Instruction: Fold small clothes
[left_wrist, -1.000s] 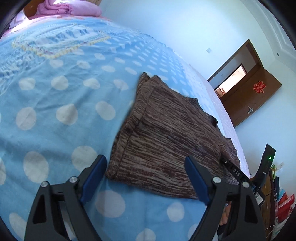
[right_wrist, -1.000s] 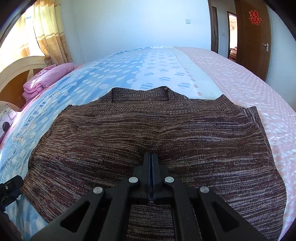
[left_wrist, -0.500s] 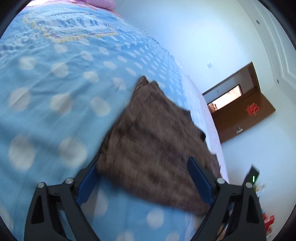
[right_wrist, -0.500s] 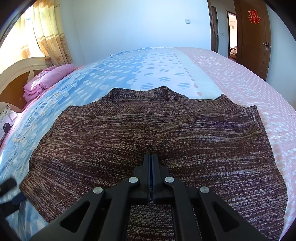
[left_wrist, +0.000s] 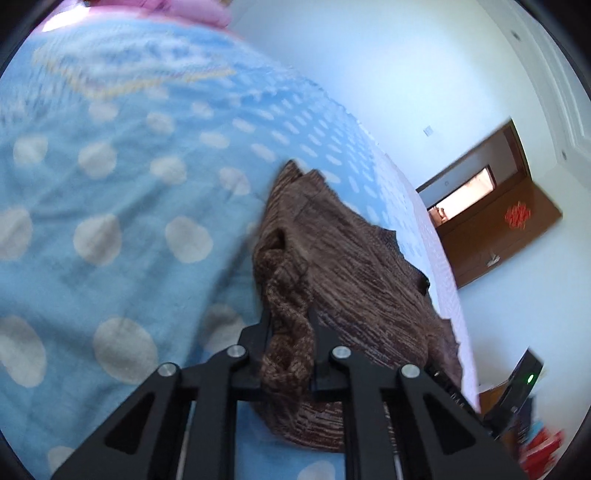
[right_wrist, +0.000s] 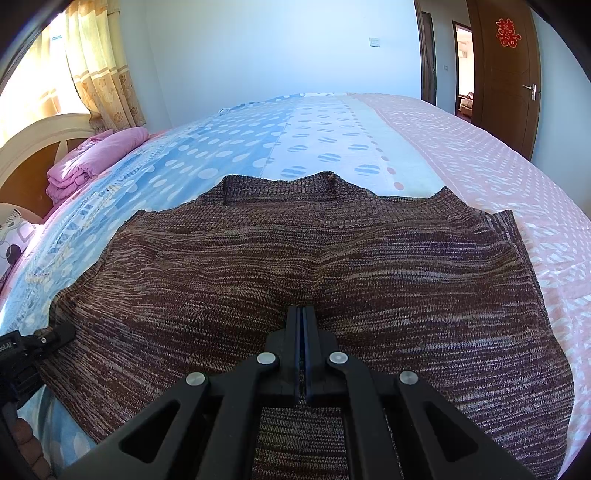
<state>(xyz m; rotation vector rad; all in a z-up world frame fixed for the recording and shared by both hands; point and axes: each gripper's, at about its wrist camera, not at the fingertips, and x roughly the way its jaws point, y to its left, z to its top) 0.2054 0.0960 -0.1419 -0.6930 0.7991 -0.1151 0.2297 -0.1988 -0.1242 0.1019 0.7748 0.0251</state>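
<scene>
A brown knitted garment (right_wrist: 332, 258) lies spread flat on the bed, its neckline toward the far side. In the left wrist view my left gripper (left_wrist: 290, 314) is shut on the bunched left edge of the garment (left_wrist: 369, 273). The left gripper also shows at the left edge of the right wrist view (right_wrist: 44, 339), at the garment's left corner. My right gripper (right_wrist: 303, 314) has its jaws pressed together with nothing between them, resting low over the middle of the garment near its front hem.
The bed has a blue polka-dot cover (left_wrist: 110, 221) on the left and a pink patterned cover (right_wrist: 498, 166) on the right. Folded pink bedding (right_wrist: 96, 162) lies by the headboard (right_wrist: 33, 147). A brown door (right_wrist: 506, 74) stands at the far right.
The left gripper was open around the garment's left edge. It moved in and closed, bunching the knit between its fingers. The right gripper has not moved.
</scene>
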